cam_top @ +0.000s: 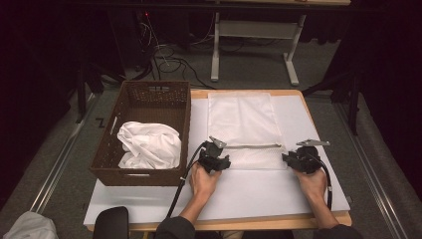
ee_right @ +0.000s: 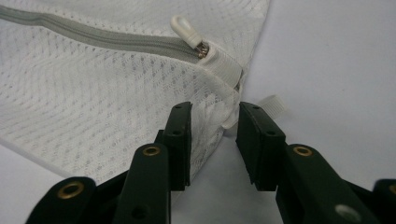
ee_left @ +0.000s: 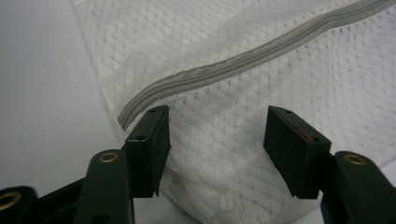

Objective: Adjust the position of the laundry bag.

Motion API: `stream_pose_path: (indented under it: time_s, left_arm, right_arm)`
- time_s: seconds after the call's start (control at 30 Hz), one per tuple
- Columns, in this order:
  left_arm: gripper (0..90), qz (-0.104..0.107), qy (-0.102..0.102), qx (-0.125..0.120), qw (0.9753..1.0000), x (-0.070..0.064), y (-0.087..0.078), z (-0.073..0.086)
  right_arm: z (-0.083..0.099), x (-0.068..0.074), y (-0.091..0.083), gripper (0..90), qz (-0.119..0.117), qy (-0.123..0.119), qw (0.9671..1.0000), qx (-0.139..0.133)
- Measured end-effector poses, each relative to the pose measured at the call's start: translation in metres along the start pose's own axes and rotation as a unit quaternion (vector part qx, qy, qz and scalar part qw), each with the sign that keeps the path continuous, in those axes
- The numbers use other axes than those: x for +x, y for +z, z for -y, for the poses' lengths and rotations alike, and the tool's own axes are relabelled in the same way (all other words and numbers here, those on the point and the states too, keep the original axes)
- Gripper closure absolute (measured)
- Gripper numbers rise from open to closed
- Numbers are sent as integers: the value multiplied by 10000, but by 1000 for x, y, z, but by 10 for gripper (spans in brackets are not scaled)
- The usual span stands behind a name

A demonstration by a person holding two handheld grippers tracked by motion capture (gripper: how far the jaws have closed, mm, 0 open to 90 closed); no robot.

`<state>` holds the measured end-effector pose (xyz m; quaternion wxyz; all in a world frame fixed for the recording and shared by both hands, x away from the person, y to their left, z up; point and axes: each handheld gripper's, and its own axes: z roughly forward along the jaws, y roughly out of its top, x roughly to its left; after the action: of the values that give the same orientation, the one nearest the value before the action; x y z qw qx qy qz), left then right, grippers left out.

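A white mesh laundry bag (cam_top: 244, 119) lies flat in the middle of the white table top (cam_top: 249, 194), with its grey zipper (cam_top: 254, 146) running across near its front end. My left gripper (cam_top: 221, 160) hovers at the bag's near left corner. In the left gripper view the left gripper (ee_left: 217, 114) stands wide open over the mesh (ee_left: 224, 154), just below the zipper's end (ee_left: 140, 100). My right gripper (cam_top: 288, 159) is at the near right corner. The right gripper (ee_right: 215, 109) is narrowly open with the bag's corner seam (ee_right: 224, 109) between its jaws, below the white zipper pull (ee_right: 187, 29).
A brown wicker basket (cam_top: 149, 99) holding crumpled white cloth (cam_top: 149, 144) stands at the table's left, close to my left hand. A small white loop tab (ee_right: 274, 103) sticks out from the bag's corner. Bare table surface lies in front of and right of the bag.
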<state>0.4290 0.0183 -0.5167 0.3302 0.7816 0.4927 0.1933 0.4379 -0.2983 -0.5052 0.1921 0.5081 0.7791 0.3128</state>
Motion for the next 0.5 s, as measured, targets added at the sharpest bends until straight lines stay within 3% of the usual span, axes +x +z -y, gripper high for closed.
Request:
stream_pose_path:
  time_s: [0.2,0.4,0.5]
  left_arm:
    - [609,124,225,-58,9997,-6,-1,0]
    - [810,240,362,-11,9991,-7,-1,-2]
    - [892,153,488,23,9987,-9,0,-3]
  right_arm:
    - [-1,5,1,769,81,-297,9995,24]
    - [-2,7,1,858,26,-406,9991,74]
    - [-2,7,1,880,8,-419,9991,53]
